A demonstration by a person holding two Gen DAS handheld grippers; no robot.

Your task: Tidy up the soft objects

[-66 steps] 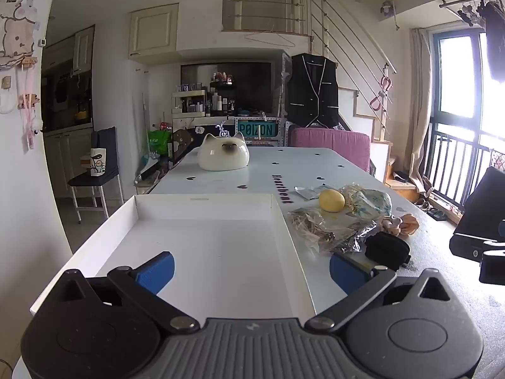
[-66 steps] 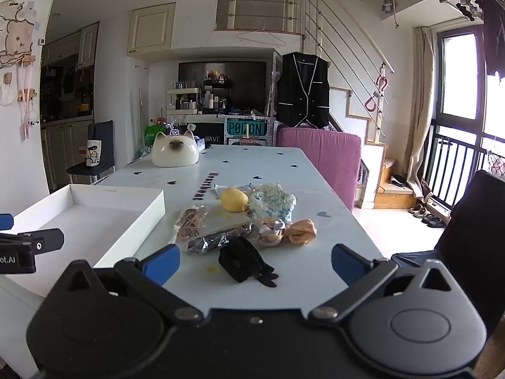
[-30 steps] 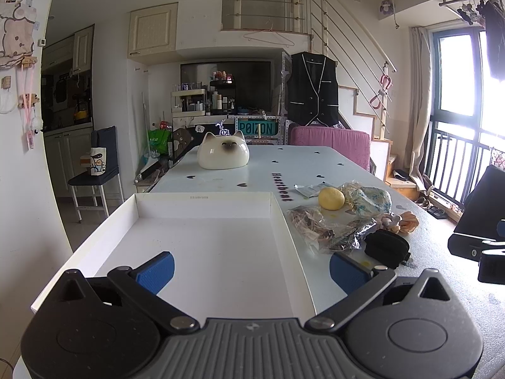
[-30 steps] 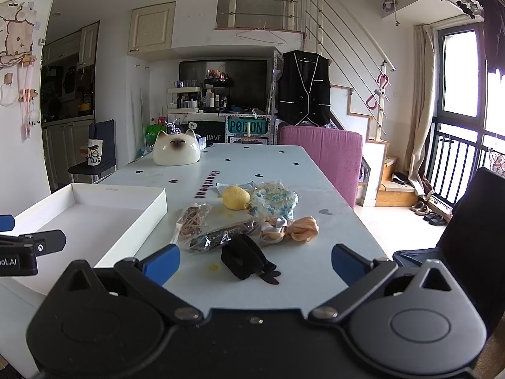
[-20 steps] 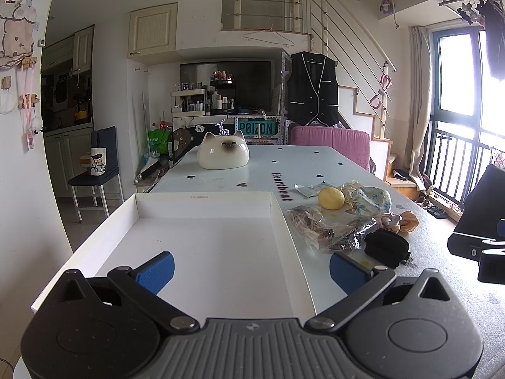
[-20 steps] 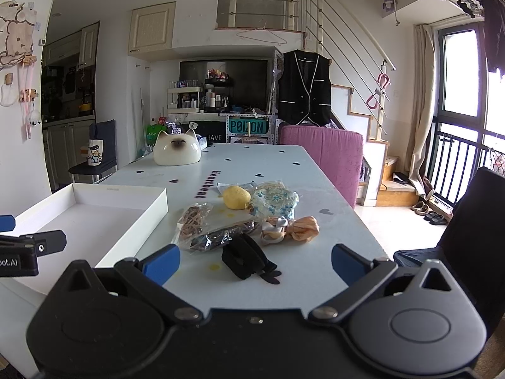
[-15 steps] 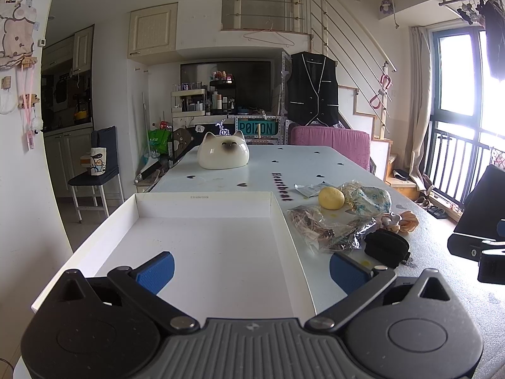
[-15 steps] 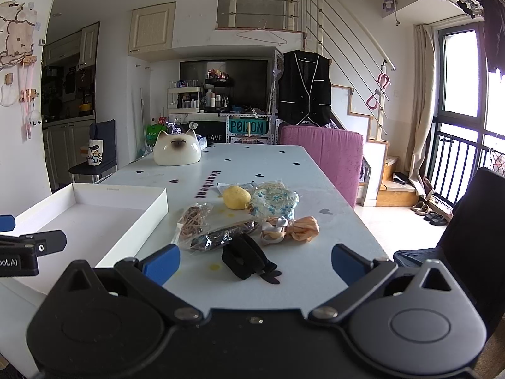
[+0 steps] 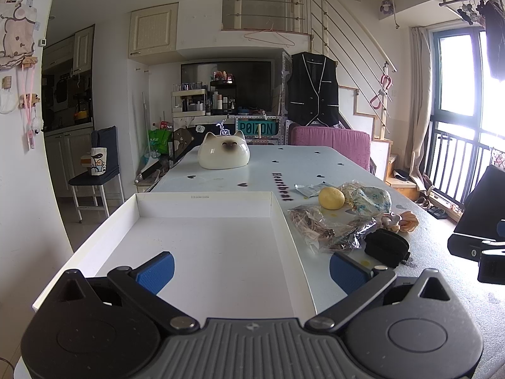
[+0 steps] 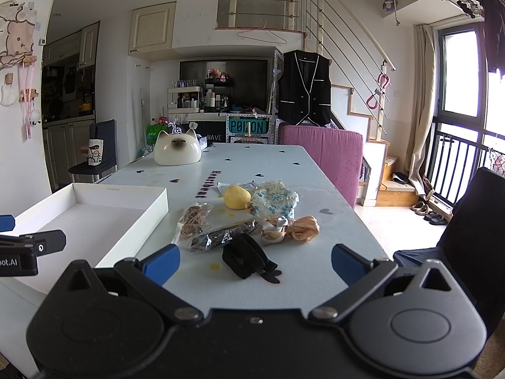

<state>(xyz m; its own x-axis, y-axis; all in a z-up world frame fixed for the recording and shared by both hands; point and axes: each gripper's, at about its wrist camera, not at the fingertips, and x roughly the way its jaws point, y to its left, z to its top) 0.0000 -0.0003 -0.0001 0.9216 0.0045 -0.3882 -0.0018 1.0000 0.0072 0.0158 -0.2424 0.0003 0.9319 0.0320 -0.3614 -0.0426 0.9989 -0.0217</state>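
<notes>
The left gripper (image 9: pixel 251 270) is hovering with its blue pads spread wide apart, holding nothing, over the white tray (image 9: pixel 202 195), which is lying bare. At two o'clock from it, the soft things are sitting in a cluster on the table (image 10: pixel 268 158): a yellow ball (image 10: pixel 237 197), a floral pouch (image 10: pixel 277 203), a peach scrunchie (image 10: pixel 303 228) and a black pouch (image 10: pixel 243 259). The right gripper (image 10: pixel 255 260) is hanging at six o'clock of that cluster, fingers parted and gripping nothing.

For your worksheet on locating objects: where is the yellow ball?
In the right wrist view, the yellow ball lies on the table, left of the floral pouch.
</notes>
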